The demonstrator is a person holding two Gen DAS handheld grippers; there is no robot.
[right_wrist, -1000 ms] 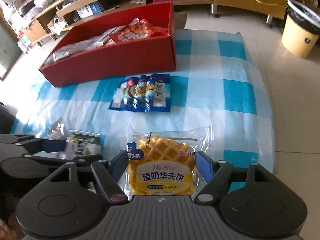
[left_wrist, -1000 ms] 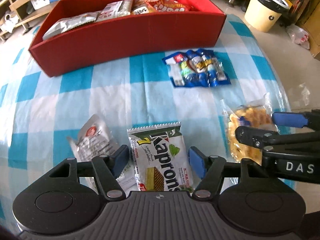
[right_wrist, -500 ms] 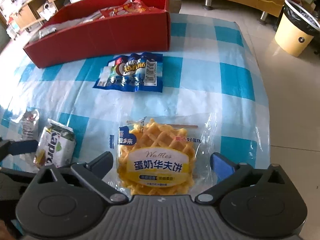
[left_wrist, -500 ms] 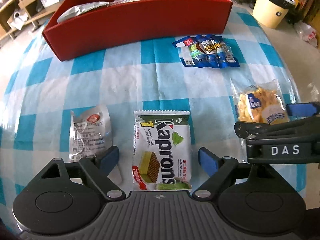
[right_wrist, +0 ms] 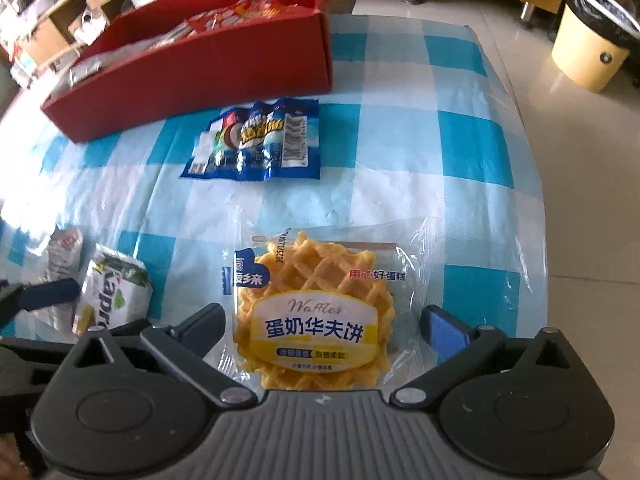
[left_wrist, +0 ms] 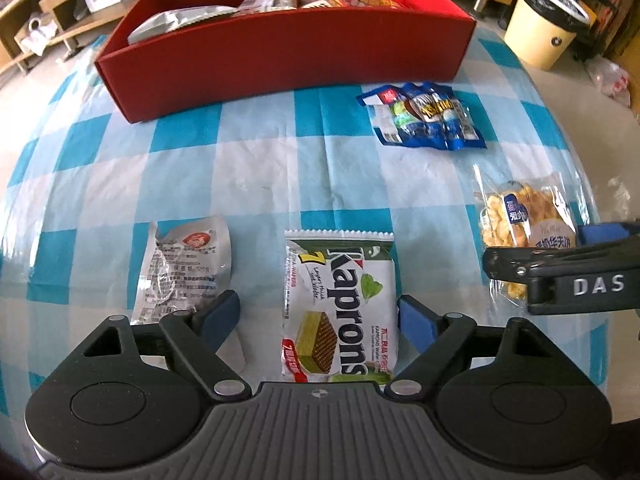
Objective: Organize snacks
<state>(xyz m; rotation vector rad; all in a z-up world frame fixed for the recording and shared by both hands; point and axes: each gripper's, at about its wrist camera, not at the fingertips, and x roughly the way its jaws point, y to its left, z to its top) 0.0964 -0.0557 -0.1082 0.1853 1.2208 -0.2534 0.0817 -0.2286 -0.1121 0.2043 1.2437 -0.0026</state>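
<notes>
My left gripper (left_wrist: 318, 314) is open, its fingers either side of the near end of a green-and-white Kaprons wafer packet (left_wrist: 340, 304) lying flat on the checked cloth. My right gripper (right_wrist: 326, 326) is open around the near end of a clear-wrapped waffle packet (right_wrist: 310, 312). A blue multi-pack (left_wrist: 424, 120) lies farther off, in front of a red box (left_wrist: 280, 56) that holds several snack packets. A crumpled white packet (left_wrist: 184, 264) lies left of the wafer. The waffle (left_wrist: 520, 220) and right gripper also show at the right of the left wrist view.
The table has a blue-and-white checked cloth (left_wrist: 260, 168); its right edge drops to a tiled floor (right_wrist: 580, 140). A cream waste bin (right_wrist: 592, 40) stands on the floor at the far right. Wooden shelves (left_wrist: 60, 12) stand behind the box.
Both grippers have opened wider and let the wafer and waffle packets rest on the cloth. Both have drawn back and up a little.
</notes>
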